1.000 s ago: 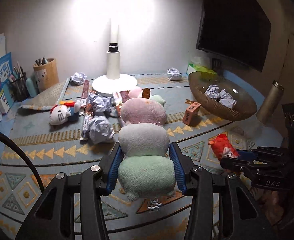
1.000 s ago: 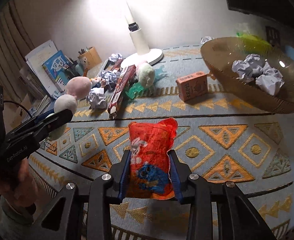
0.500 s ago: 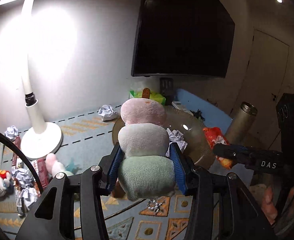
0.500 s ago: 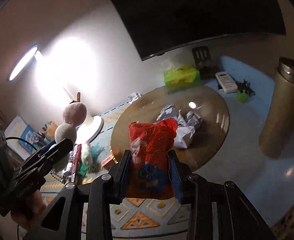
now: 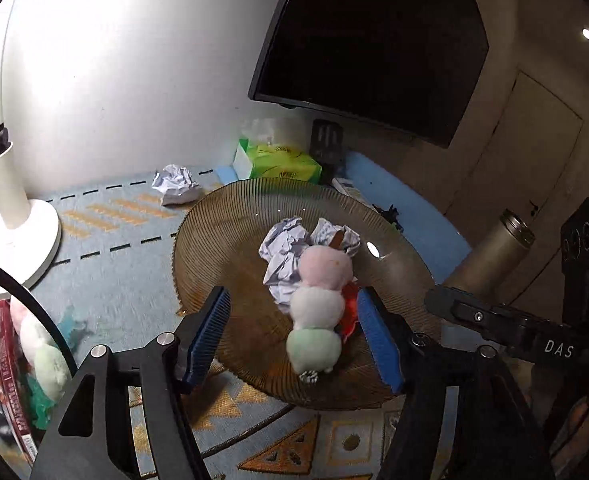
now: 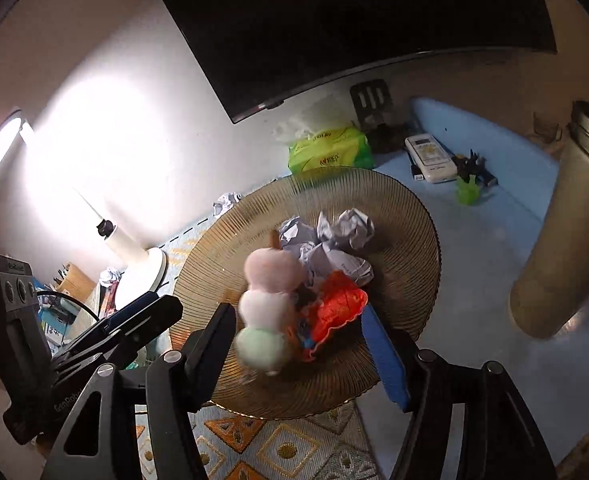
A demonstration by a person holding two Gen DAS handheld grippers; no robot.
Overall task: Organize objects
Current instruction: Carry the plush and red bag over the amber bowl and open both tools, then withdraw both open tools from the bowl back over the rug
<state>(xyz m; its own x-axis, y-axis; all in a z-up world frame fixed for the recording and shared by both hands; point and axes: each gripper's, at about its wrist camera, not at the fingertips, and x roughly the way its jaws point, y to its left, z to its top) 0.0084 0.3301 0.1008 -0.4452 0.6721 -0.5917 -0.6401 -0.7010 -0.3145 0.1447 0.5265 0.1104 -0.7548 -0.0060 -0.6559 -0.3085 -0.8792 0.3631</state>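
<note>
Left gripper [image 5: 294, 336]: angled downward; jaws opening, blue pads well apart; nothing pressed by either pad.
Left fingers [image 5: 208, 332]: black frame, ribbed blue pads turned inward.
Right gripper [image 6: 298, 350]: angled downward; jaws opening, pads spread wide; nothing clamped.
Right fingers [image 6: 386, 360]: blue pad seen on one side, dark finger on the other.
Relative pose: each gripper seen at the other's side, tips converging.

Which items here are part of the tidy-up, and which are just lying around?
Job: plush, red packet, paper balls, bowl, stray paper ball; both grippers' jaws opening, nothing between the pads.
Lying about: lamp, tissue pack, flask, remote.
</note>
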